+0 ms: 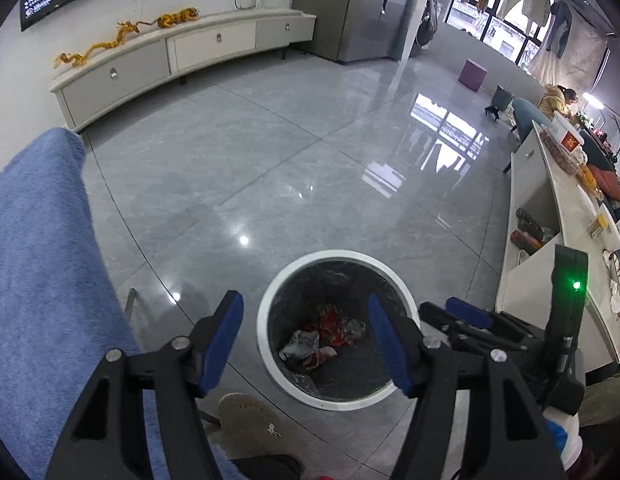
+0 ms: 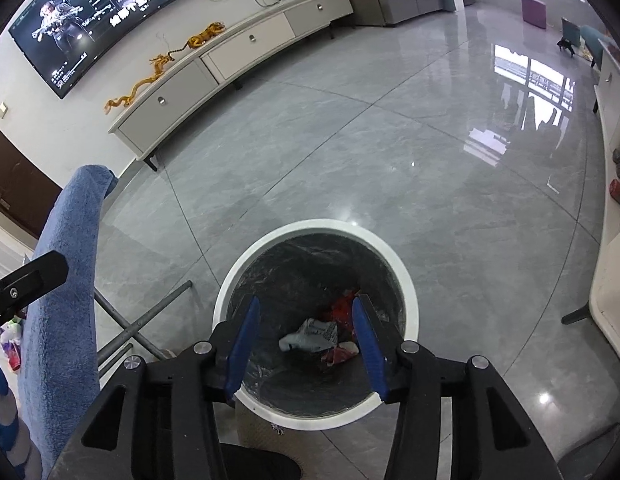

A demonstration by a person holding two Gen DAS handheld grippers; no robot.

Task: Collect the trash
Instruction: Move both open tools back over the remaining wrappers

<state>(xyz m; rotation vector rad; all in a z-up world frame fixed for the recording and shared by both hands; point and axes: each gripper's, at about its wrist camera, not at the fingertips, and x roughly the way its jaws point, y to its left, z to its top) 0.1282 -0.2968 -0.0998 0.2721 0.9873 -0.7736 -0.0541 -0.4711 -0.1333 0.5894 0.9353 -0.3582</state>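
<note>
I hold my left gripper and right gripper over the round white-rimmed, black-lined bin on the floor, fingers released and empty, so the crumpled red and grey trash lies inside.

Left tongs hide part of the bin's white rim

Bright daylight, sharp views.
Window glare streaked the glossy floor; fisheye bending and dark corners framed both pictures.

grey tiled floor bears a white-rimmed bin.
</note>
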